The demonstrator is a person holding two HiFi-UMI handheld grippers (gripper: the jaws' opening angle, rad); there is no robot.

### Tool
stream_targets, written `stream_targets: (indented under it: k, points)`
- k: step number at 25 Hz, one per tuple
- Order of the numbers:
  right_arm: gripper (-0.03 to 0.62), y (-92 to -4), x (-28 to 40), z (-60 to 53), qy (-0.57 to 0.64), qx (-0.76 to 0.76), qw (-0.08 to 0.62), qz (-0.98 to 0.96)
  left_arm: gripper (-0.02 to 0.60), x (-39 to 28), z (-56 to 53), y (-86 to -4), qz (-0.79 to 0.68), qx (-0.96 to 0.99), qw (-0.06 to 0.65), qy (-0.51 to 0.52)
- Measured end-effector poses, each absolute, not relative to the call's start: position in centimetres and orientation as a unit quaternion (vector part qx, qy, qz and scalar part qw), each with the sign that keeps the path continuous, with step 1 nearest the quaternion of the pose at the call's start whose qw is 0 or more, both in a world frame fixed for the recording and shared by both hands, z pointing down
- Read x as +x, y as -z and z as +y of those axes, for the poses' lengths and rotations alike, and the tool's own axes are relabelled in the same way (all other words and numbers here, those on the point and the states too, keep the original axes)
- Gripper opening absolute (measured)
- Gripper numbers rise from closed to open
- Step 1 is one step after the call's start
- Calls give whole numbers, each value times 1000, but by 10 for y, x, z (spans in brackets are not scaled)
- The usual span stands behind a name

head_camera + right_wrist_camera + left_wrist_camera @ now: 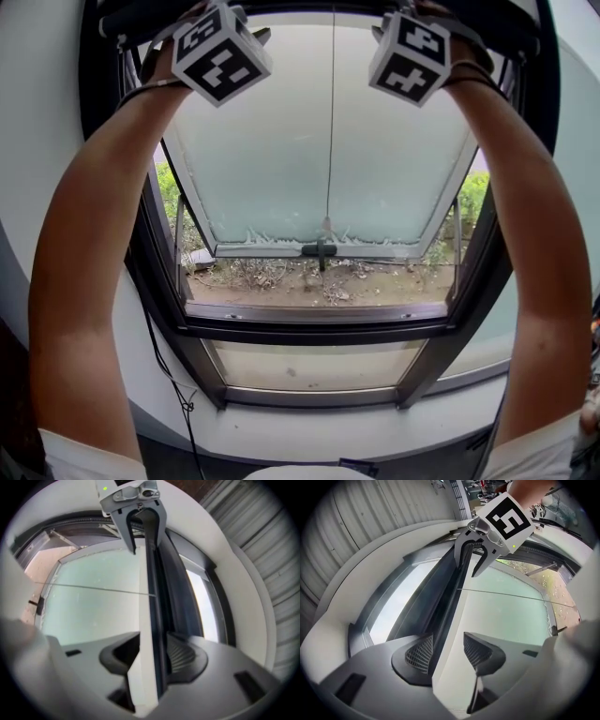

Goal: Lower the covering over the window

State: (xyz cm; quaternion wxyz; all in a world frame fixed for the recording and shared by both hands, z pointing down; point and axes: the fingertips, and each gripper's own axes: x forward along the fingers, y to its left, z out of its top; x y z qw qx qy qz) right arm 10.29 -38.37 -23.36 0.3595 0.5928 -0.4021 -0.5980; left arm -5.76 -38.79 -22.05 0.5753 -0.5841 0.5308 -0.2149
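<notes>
Jaws of left gripper [446,652] apart, blind rail [452,592] between them, unclamped. Same at right gripper [151,654]: jaws apart, astride blind rail. Both raised to top of window [319,323]; blind rail high there, glass [281,150] below bare.

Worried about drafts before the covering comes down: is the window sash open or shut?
Open. The frosted sash tilts outward at its bottom edge, and the ground outside shows through the gap below it.
</notes>
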Motion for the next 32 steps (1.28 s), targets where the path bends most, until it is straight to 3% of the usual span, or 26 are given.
stream_targets:
  k: [18, 28, 32]
  points:
    - [171, 229, 106, -397, 561, 576, 436, -405, 209, -43, -396, 233, 518, -583, 574, 250]
    - [80, 221, 104, -394, 558, 575, 431, -416, 206, -41, -399, 215, 504, -602, 561, 263]
    - [77, 211, 104, -394, 552, 571, 439, -420, 206, -41, -399, 204, 496, -594, 566, 284]
